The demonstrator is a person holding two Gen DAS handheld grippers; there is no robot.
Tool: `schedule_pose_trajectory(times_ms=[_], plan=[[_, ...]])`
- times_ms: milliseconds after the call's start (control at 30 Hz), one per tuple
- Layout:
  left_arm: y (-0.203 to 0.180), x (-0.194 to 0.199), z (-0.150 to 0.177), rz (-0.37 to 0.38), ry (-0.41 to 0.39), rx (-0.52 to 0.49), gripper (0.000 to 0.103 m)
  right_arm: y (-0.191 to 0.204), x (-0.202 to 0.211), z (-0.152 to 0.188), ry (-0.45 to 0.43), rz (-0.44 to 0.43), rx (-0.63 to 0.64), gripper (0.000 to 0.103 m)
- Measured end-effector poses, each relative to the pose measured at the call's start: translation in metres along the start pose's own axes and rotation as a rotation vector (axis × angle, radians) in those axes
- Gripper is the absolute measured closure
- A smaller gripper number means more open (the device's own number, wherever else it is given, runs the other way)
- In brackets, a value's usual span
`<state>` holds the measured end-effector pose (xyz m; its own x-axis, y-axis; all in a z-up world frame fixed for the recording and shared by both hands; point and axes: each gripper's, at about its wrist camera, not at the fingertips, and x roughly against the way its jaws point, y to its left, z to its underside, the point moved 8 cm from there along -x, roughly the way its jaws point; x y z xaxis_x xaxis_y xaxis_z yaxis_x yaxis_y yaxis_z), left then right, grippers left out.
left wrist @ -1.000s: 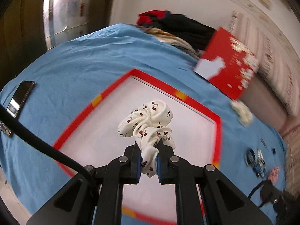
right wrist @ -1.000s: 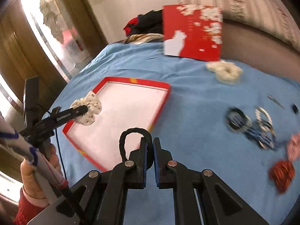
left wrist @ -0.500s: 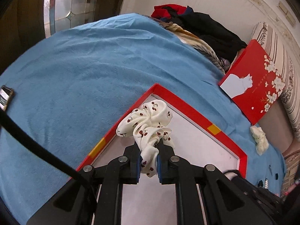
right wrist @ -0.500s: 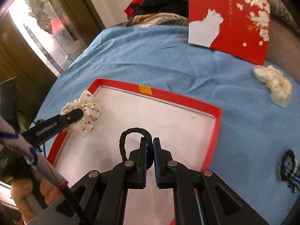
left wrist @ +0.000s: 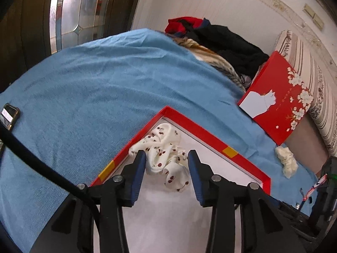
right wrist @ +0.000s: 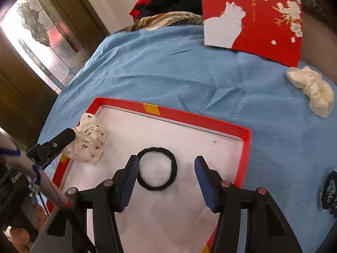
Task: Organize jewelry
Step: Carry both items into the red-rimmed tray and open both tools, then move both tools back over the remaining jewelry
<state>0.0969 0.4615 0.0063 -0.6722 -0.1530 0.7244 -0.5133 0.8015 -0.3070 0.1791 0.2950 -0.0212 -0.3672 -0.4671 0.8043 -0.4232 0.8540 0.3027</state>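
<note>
A red-rimmed tray (left wrist: 195,127) with a white floor lies on the blue blanket; its rim also shows in the right wrist view (right wrist: 189,113). A white cherry-print scrunchie (left wrist: 166,158) lies in the tray's far left corner, between the fingers of my open left gripper (left wrist: 166,163); it also shows in the right wrist view (right wrist: 88,143). A black hair tie (right wrist: 157,171) lies flat on the tray floor, just ahead of my open right gripper (right wrist: 166,169).
A red lid with a white cat (right wrist: 252,16) leans at the back. A cream scrunchie (right wrist: 311,90) lies on the blanket (right wrist: 189,67) to the right. Dark beaded jewelry (right wrist: 330,191) sits at the right edge. A phone (left wrist: 8,116) lies far left. Clothes (left wrist: 221,40) are piled behind.
Both grippers have opened. The left let the cherry scrunchie down in the tray's corner. The right let the black hair tie down flat on the tray floor.
</note>
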Motion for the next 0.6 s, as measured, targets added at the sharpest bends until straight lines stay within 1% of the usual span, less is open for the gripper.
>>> schedule_pose_trajectory(times_ms=[167,233,267,367,433,500,533,567,600], plan=[[-0.015,0.029,0.007,0.025,-0.037,-0.027,0.063,-0.014,0.043,0.013,-0.031,0.014,0.016,0.044],[-0.025,0.040,0.013,0.043,-0.044,-0.039,0.063,-0.028,0.064,0.023,-0.042,0.026,0.013,0.044],[-0.034,0.049,0.019,0.071,-0.047,-0.051,0.063,-0.038,0.076,0.029,-0.048,0.037,0.009,0.044],[-0.064,0.070,0.036,0.145,-0.048,-0.071,0.062,-0.077,0.108,0.047,-0.060,0.099,-0.014,0.043],[-0.091,0.083,0.053,0.195,-0.040,-0.098,0.059,-0.117,0.128,0.060,-0.063,0.169,-0.047,0.043],[-0.117,0.092,0.072,0.247,-0.020,-0.128,0.057,-0.156,0.144,0.071,-0.065,0.231,-0.096,0.043],[-0.134,0.096,0.086,0.284,-0.002,-0.149,0.054,-0.176,0.151,0.076,-0.065,0.257,-0.127,0.043],[-0.146,0.097,0.096,0.306,0.012,-0.166,0.052,-0.189,0.156,0.077,-0.065,0.276,-0.146,0.043],[-0.160,0.096,0.109,0.324,0.031,-0.192,0.052,-0.207,0.162,0.080,-0.064,0.303,-0.172,0.045]])
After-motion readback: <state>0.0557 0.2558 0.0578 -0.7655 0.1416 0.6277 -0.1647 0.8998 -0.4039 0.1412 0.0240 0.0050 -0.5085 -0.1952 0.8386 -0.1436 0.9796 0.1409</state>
